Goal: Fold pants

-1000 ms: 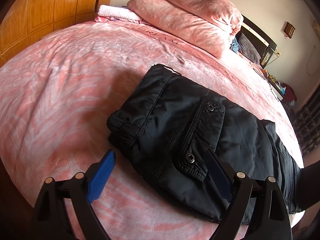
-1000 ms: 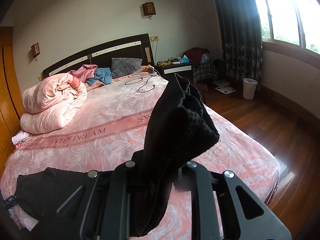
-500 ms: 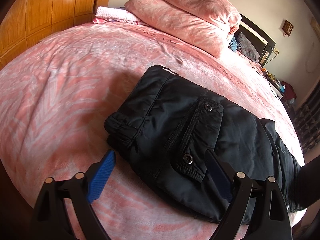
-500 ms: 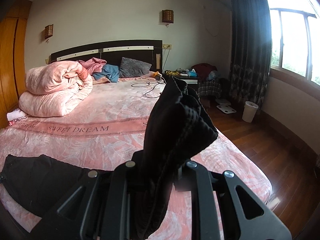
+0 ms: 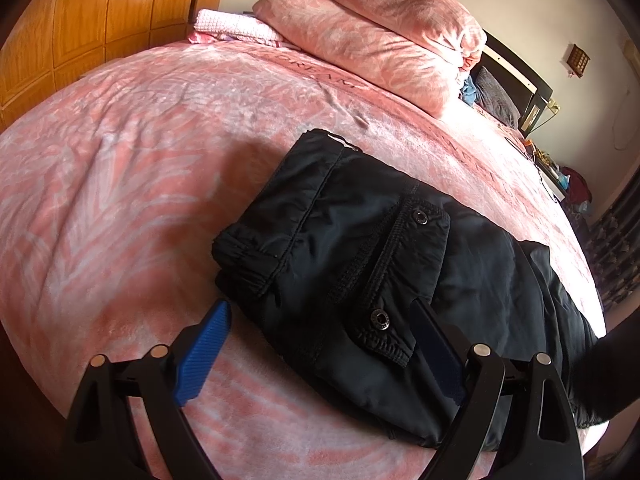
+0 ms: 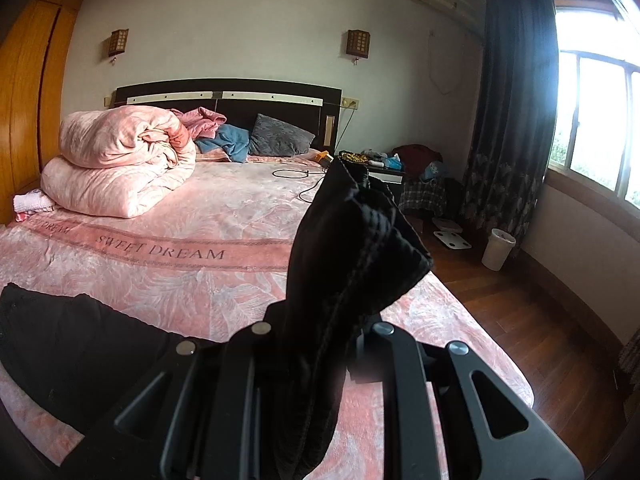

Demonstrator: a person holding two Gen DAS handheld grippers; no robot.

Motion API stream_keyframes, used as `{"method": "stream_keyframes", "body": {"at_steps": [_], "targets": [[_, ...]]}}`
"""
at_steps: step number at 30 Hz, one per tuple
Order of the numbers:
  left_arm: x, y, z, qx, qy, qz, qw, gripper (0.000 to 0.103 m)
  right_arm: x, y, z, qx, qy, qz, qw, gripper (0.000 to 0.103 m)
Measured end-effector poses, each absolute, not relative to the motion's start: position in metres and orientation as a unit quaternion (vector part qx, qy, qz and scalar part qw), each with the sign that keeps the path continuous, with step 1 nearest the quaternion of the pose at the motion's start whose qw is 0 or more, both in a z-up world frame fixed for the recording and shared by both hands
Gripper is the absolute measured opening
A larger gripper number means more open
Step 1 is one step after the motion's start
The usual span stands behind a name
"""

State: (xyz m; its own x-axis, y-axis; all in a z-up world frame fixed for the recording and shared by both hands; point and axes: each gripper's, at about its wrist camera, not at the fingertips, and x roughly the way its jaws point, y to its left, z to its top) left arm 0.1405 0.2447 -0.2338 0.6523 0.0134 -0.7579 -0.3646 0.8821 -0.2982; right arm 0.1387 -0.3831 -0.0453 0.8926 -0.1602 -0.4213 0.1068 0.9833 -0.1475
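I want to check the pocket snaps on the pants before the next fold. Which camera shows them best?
The left wrist view: the pocket flap on the black pants faces the camera, with both metal snaps sharp. The right wrist view shows only a bunched end of the pants and a dark spread on the bed, no snaps.

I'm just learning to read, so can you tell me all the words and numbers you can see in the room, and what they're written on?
"SWEET DREAM": woven into the darker band of the pink bedspread, right wrist view.
Lettering on the same band in the left wrist view: tilted and blurred, not readable.
Snap buttons on the black pants: any engraving is too small to read.
No numbers or other signs show.
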Motion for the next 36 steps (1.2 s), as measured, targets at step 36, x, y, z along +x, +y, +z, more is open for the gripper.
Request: {"method": "stream_keyframes", "body": {"at_steps": [36], "targets": [[0.131,0.263,-0.239,-0.267,0.393,0.097,0.875,0.091,0.162,-0.284,-0.051,-0.182,0.23,-0.036,0.955,0.016]]}}
